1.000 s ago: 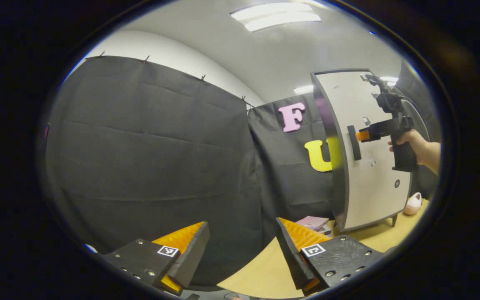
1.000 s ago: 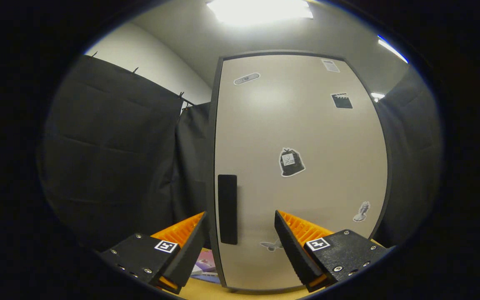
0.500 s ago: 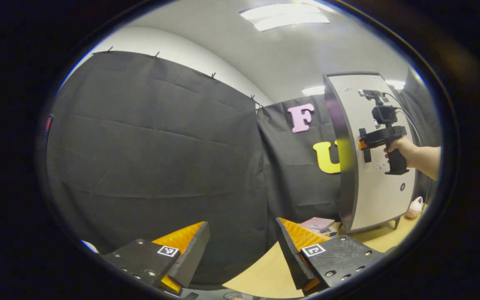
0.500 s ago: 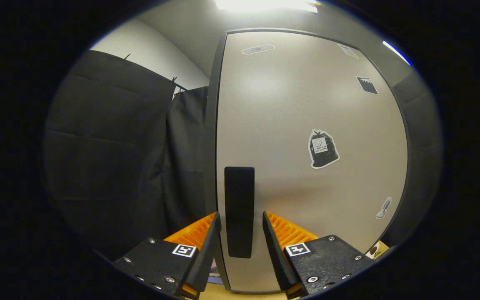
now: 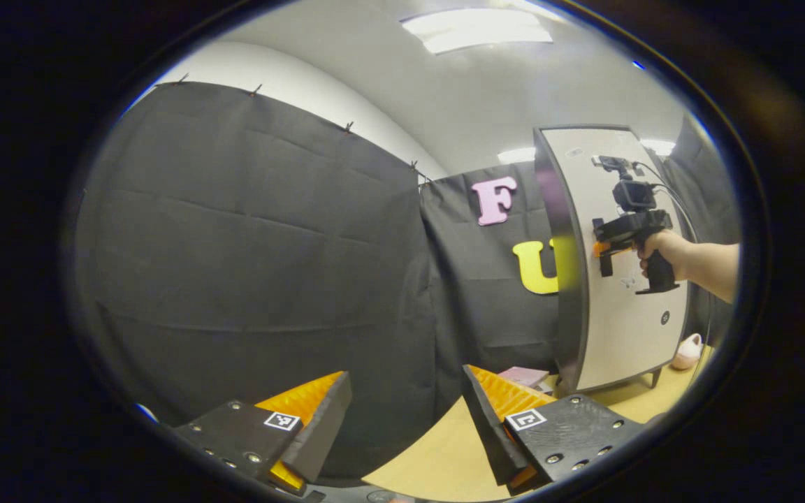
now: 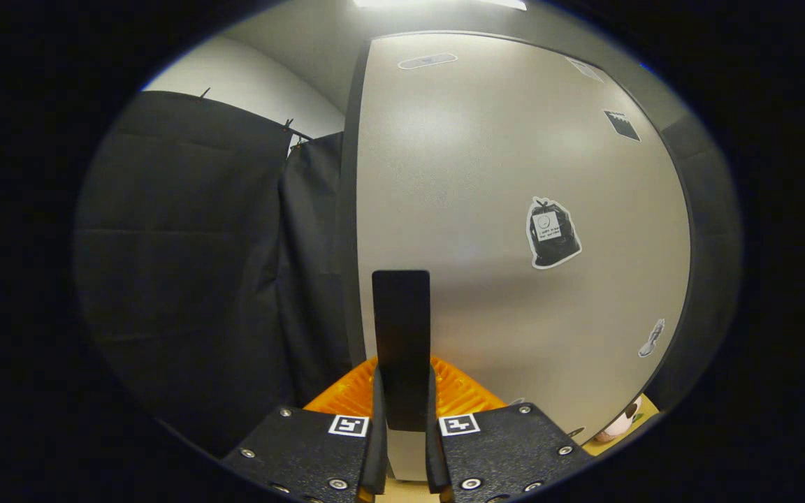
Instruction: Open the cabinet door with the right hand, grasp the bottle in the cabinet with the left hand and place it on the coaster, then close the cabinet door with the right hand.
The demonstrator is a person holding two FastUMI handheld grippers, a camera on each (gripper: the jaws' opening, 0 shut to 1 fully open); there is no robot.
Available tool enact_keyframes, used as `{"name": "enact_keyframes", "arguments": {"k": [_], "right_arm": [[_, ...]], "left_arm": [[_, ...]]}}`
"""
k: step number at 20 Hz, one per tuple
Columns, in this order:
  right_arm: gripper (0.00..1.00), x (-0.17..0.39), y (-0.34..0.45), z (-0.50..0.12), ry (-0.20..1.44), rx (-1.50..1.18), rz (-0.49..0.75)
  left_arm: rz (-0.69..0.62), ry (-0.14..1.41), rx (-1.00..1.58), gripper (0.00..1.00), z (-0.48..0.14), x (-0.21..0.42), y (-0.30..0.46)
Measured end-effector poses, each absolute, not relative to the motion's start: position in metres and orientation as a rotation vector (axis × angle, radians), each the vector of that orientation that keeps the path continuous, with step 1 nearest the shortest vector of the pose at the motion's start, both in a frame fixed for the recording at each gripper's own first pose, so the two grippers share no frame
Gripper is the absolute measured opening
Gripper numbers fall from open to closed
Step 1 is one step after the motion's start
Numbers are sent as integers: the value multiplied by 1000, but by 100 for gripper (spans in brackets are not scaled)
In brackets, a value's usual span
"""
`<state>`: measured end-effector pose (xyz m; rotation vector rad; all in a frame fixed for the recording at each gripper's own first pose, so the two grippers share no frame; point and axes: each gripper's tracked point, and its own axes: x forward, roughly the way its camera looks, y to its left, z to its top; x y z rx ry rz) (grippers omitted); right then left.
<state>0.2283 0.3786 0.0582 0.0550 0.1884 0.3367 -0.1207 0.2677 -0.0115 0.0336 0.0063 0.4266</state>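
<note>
Cabinet (image 6: 514, 175) at the far edge of the bench (image 5: 444, 447), its door (image 5: 626, 314) shut flush, so the bottle the task names lay hidden behind that door and could not be located. Over the last second my right tongs (image 6: 402, 398) had advanced on the dark vertical handle (image 6: 401, 328) near the door's left edge and narrowed from a wide spread to a clamp; both fingers (image 6: 437, 447) now pressed the handle's flanks. In the left gripper view the same tongs (image 5: 602, 246), held by a hand (image 5: 661, 248), sat against the handle on the door's front face. My left tongs (image 5: 406, 412) hung spread and empty, well to the left of the cabinet and above the bench. A pink book (image 5: 525, 376) lay on the bench just left of the cabinet's foot, and a small pink object (image 5: 687, 351) at its right foot. I judged the grasp complete and the door ready for the opening pull, with bottle retrieval still ahead.
</note>
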Motion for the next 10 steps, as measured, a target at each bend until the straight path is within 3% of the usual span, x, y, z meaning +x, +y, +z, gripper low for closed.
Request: {"name": "enact_keyframes", "arguments": {"k": [10], "right_arm": [[22, 212, 373, 62, 187, 67, 401]], "left_arm": [[322, -15, 15, 92, -4, -102, 238]]}}
